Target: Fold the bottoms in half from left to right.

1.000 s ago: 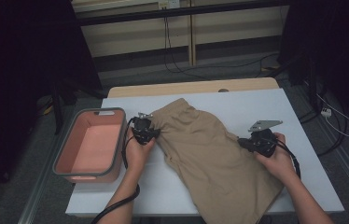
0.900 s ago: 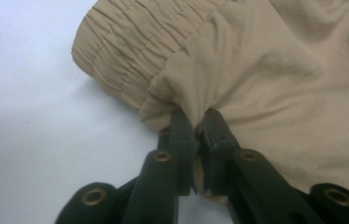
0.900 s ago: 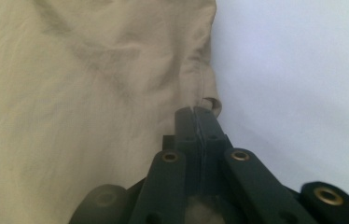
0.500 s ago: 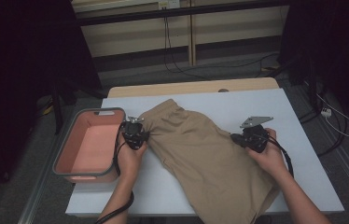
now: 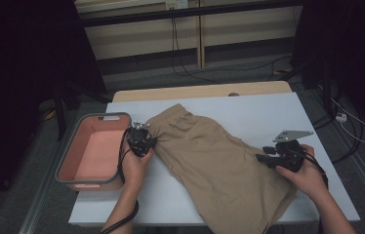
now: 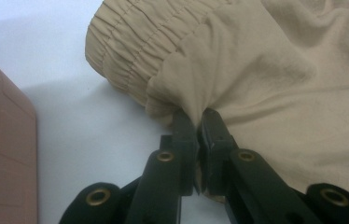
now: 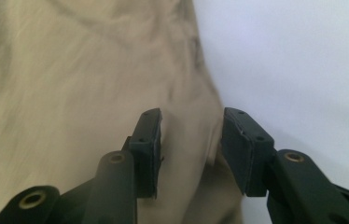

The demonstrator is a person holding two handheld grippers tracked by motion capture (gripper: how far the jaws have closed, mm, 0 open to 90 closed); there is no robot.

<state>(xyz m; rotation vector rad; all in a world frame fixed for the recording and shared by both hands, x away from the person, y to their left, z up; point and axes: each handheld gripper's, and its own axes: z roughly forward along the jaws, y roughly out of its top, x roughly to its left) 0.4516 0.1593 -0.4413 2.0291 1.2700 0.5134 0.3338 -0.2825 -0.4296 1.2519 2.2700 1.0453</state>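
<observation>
A pair of tan shorts (image 5: pixel 214 165) lies spread on the white table (image 5: pixel 268 112), running at a slant from its gathered waistband (image 6: pixel 130 42), which is close to the pink bin (image 5: pixel 90 151), down to the table's near edge, where the cloth hangs a little over it. The bin stands at the table's left side, just beside the waistband end of the shorts but not touching them.

The left gripper (image 5: pixel 141 141) sits at the shorts' left edge, between the bin and the cloth. In the left gripper view, its jaws are pressed nearly together with a bunched fold of the tan cloth pinched between their tips, just below the waistband; the cloth puckers where it is caught. The left hand (image 5: pixel 136 163) holds this gripper from behind, its forearm coming up from the table's near edge.

The right gripper (image 5: pixel 268 158) is at the opposite, right edge of the shorts, well apart from the bin. In the right gripper view (image 7: pixel 189 135), its jaws stand wide apart with the hem edge of the shorts lying between them; the pads do not press on the cloth, and bare table shows past the right jaw. The right hand (image 5: pixel 302 168) grips the tool beside the shorts, over the table.
</observation>
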